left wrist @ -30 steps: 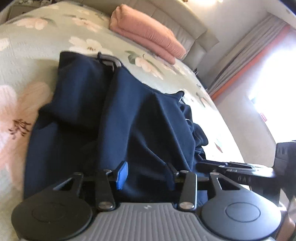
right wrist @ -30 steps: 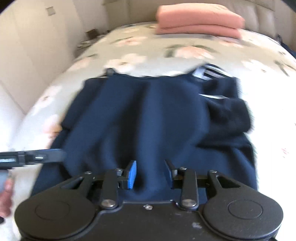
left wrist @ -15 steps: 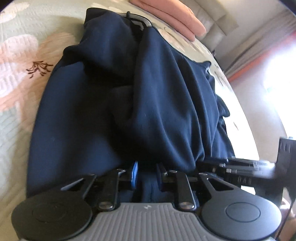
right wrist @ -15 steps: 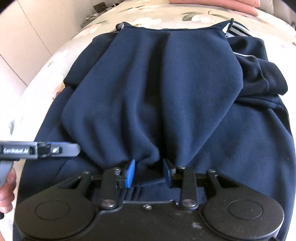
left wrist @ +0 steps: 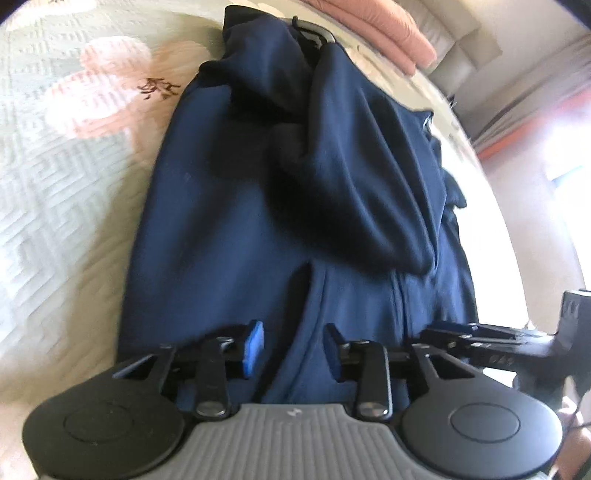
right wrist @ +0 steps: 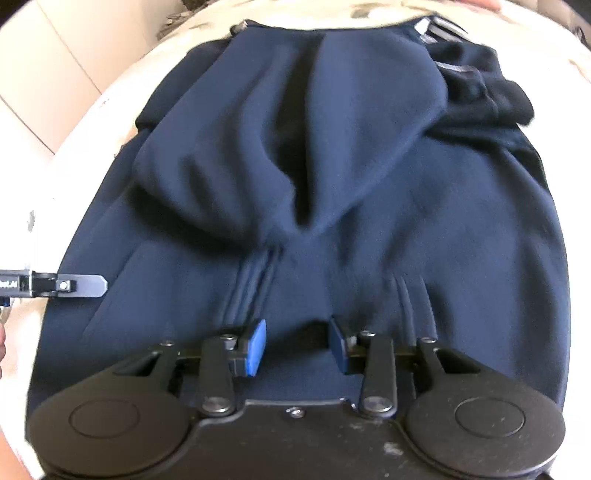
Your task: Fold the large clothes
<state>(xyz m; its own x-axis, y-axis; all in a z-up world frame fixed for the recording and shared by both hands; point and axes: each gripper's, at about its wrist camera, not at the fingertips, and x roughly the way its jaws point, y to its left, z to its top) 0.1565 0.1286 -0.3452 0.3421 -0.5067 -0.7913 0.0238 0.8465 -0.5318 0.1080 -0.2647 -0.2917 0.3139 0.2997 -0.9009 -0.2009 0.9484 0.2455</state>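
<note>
Navy garment [right wrist: 369, 177] on floral bedspread [left wrist: 66, 155], both claws parted

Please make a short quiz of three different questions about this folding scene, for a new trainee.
1. True or false: the left tool is clamped shut on the navy garment.
2. Multiple choice: what lies on the bed beyond the garment? A) a pink folded stack B) a brown pillow C) a laptop
3. Fill in: in the right wrist view, the folded-over flap covers the ____ half of the garment, away from the right tool.

Key:
1. False; its jaws are apart with no cloth pinched between them.
2. A, the pink folded stack.
3. Far.
</note>
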